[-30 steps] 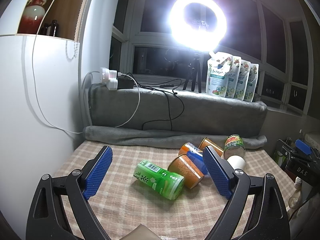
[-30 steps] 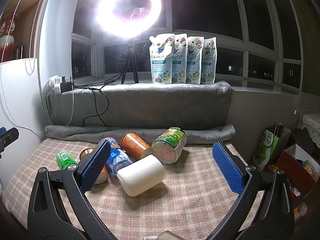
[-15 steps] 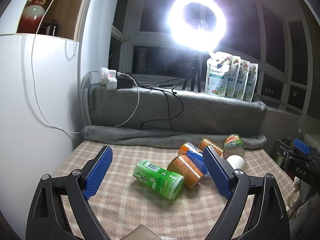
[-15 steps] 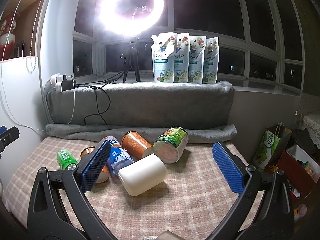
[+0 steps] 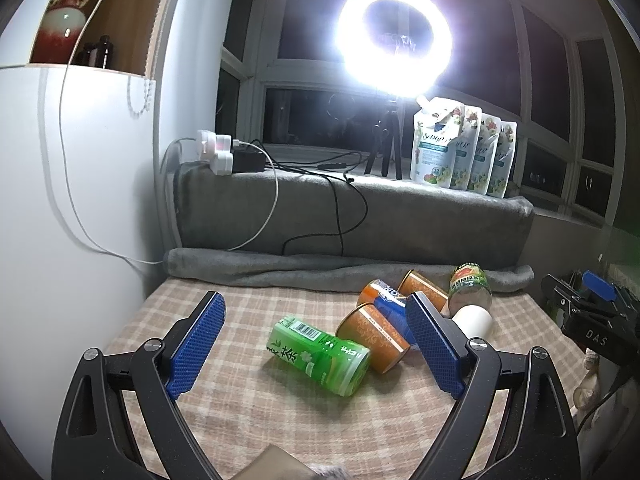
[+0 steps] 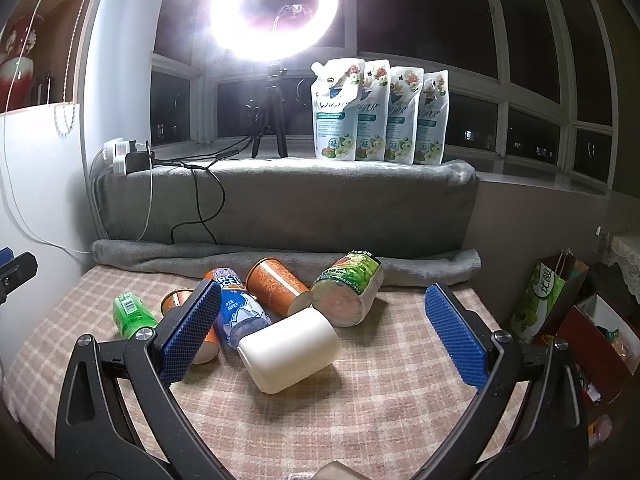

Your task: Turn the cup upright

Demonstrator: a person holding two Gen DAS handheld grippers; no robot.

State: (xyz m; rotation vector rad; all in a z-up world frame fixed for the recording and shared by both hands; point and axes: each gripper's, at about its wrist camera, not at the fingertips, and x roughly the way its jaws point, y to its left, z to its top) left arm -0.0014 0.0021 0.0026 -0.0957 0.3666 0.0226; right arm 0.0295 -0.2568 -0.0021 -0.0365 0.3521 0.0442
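Several cups lie on their sides on the checked tablecloth (image 6: 360,412). A white cup (image 6: 290,350) lies nearest my right gripper (image 6: 324,340), which is open and empty above it. Behind it lie a green-labelled cup (image 6: 350,294), an orange cup (image 6: 276,288), a blue cup (image 6: 238,312) and a green cup (image 6: 132,316). In the left wrist view the green cup (image 5: 318,354) lies between the pads of my open, empty left gripper (image 5: 316,344), with an orange cup (image 5: 372,338) beside it and the white cup (image 5: 474,320) partly hidden.
A grey blanket roll (image 6: 280,260) lines the table's back edge under a padded sill with several refill pouches (image 6: 376,112), a ring light (image 6: 276,4), its tripod and cables. A white wall (image 5: 60,220) stands left. Bags and boxes (image 6: 560,312) sit right of the table.
Both grippers have drifted slightly; the cups appear a little lower and nearer in the right wrist view. Nothing on the table has moved.
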